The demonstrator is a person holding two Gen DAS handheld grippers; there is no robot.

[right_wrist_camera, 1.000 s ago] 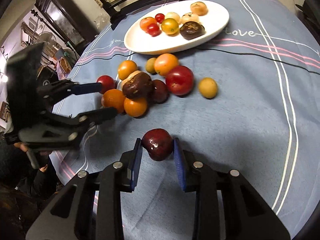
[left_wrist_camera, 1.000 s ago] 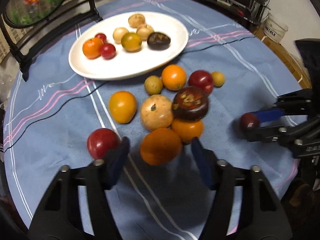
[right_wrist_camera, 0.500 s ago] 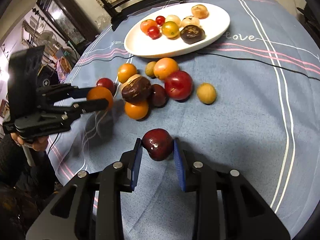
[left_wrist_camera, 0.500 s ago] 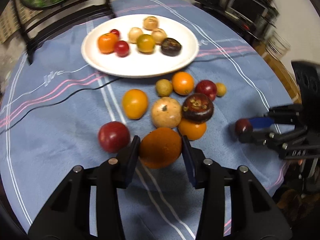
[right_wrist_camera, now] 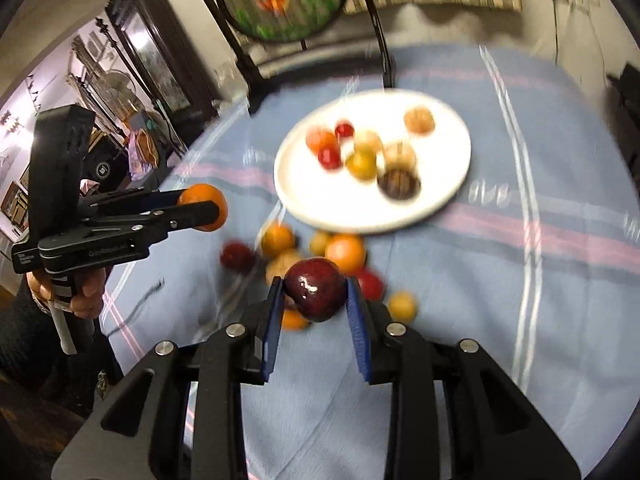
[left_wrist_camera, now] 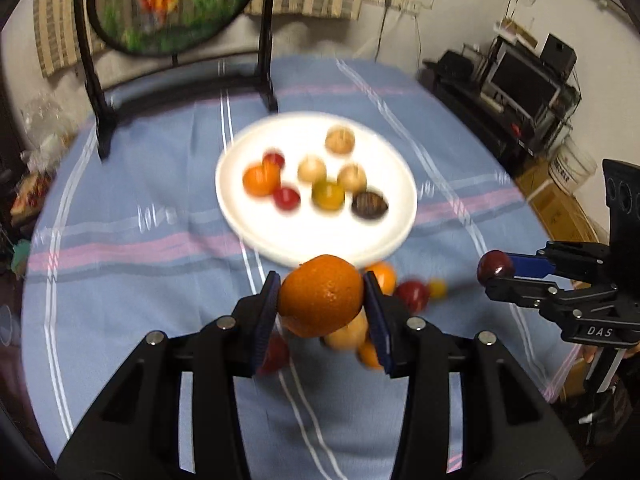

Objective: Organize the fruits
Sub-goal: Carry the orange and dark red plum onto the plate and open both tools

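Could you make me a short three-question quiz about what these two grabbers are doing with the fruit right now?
1. Which fruit does the left gripper hold?
A. a yellow lemon  B. a large orange  C. a green pear
2. True or false: the right gripper is empty.
3. Fill in: fruit already sorted lies on a white ____.

Key
1. B: the large orange sits clamped between the blue pads.
2. False: it grips a dark red fruit, lifted clear of the tablecloth.
3. plate; more loose fruit waits on the cloth nearer the grippers.
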